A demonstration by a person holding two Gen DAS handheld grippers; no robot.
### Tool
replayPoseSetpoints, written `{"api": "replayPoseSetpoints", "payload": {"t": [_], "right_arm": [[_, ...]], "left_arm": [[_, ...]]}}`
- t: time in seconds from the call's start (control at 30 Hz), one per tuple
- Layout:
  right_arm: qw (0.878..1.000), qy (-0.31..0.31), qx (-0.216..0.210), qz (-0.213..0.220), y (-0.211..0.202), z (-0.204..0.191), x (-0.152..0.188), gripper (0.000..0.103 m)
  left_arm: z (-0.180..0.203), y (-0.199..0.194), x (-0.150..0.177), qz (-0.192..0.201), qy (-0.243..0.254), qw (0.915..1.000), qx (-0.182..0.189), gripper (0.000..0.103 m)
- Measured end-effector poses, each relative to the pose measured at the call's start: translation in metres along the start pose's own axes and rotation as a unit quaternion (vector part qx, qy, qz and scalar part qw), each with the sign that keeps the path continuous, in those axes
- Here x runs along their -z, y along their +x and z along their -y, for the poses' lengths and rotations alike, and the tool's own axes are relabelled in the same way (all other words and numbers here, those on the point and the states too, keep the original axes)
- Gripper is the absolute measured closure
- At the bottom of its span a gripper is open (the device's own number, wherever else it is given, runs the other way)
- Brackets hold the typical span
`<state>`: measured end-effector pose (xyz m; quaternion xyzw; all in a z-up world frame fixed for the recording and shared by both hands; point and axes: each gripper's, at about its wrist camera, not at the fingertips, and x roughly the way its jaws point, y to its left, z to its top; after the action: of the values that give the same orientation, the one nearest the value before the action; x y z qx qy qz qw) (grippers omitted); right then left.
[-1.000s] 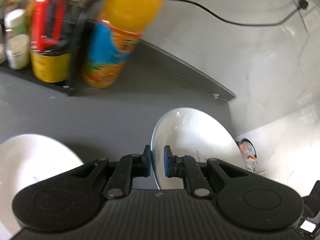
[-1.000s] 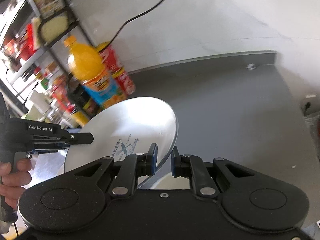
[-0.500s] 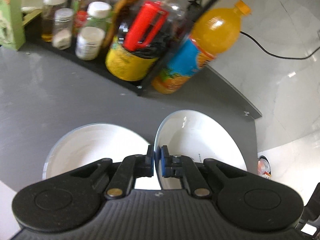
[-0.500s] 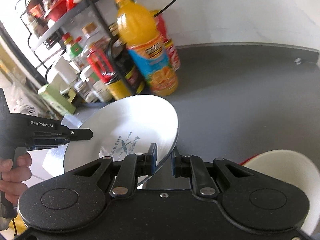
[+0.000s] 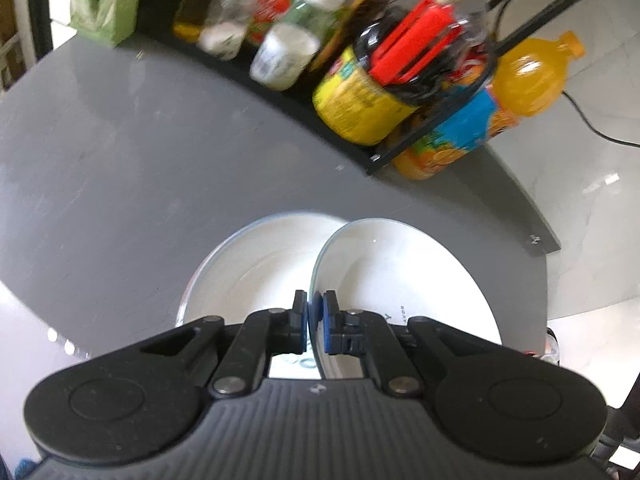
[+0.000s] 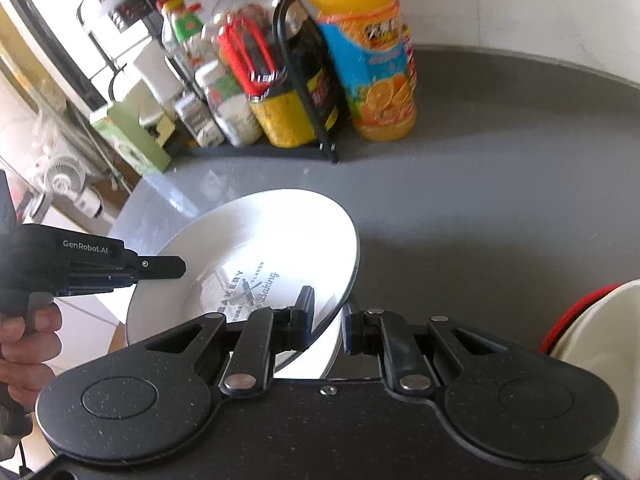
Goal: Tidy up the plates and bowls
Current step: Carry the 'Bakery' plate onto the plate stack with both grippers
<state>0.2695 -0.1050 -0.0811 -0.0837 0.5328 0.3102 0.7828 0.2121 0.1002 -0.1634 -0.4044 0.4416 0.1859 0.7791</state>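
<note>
A white plate (image 5: 400,280) printed with "BAKERY" (image 6: 272,240) is held tilted above the grey counter (image 5: 120,168). My left gripper (image 5: 315,312) is shut on its rim, and in the right wrist view that same gripper (image 6: 178,268) sits at the plate's left edge. My right gripper (image 6: 328,316) clamps the opposite rim between its fingers. A second white plate (image 5: 256,272) lies flat on the counter just below and left of the held one. A white bowl (image 6: 600,332) with a red rim under it sits at the right.
A black wire rack (image 6: 308,92) with several bottles and jars stands at the back of the counter. An orange juice bottle (image 5: 520,88) stands beside it. A green box (image 5: 108,0) is at the rack's far end. A hand (image 6: 24,340) grips the left tool.
My left gripper's jaws closed onto the plate rim. Both grippers carried the plate leftward, so it now hangs over the second plate and the rack fills more of the views.
</note>
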Motion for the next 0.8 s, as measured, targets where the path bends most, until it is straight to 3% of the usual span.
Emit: {"api": "replayPoseSetpoints", "payload": {"t": [0.37,0.8], "right_arm": [[0.998,-0.037,-0.009,-0.040,0.031,-0.020,0.006,0.089],[0.996,-0.063,-0.003,-0.070,0.043,-0.025,0.003,0.089]], "left_arm": [[-0.035,0.009,0.016,-0.008,-0.038,0.9988,-0.030,0.097],[-0.038,0.018,0.024,-0.004,-0.028,0.9977,-0.061,0.092]]}}
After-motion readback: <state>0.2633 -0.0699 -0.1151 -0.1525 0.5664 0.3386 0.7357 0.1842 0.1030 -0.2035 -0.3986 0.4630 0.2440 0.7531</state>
